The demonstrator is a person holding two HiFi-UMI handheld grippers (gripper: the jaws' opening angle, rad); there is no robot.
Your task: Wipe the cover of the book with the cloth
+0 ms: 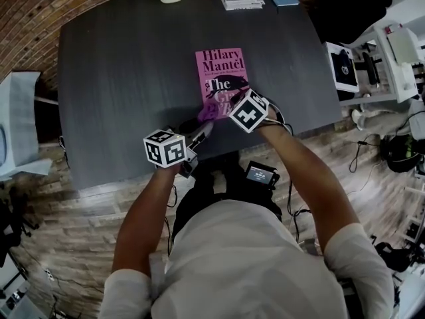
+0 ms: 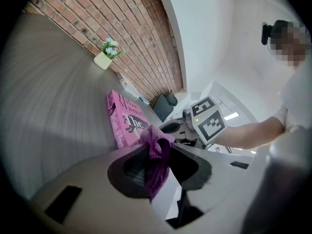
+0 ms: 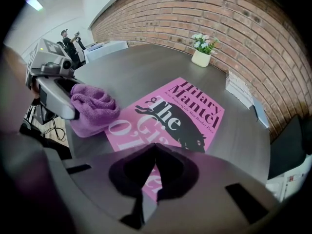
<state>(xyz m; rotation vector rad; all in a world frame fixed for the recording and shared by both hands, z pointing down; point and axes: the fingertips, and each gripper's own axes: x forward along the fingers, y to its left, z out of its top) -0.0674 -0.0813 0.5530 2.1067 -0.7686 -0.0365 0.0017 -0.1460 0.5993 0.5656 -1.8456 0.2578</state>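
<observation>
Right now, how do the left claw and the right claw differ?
The left claw is shut on the purple cloth; the right claw is shut on nothing. The left claw lies nearly level; the right claw points steeply down over the pink book. Both are at the book's near end.

Pale short-sleeved shirt (image 1: 255, 261); left gripper (image 1: 204, 127) bears marker cube (image 1: 165, 149).

left claw (image 2: 157, 165) | clamps purple cloth (image 2: 157, 152) | pink book (image 2: 127, 121) ahead
</observation>
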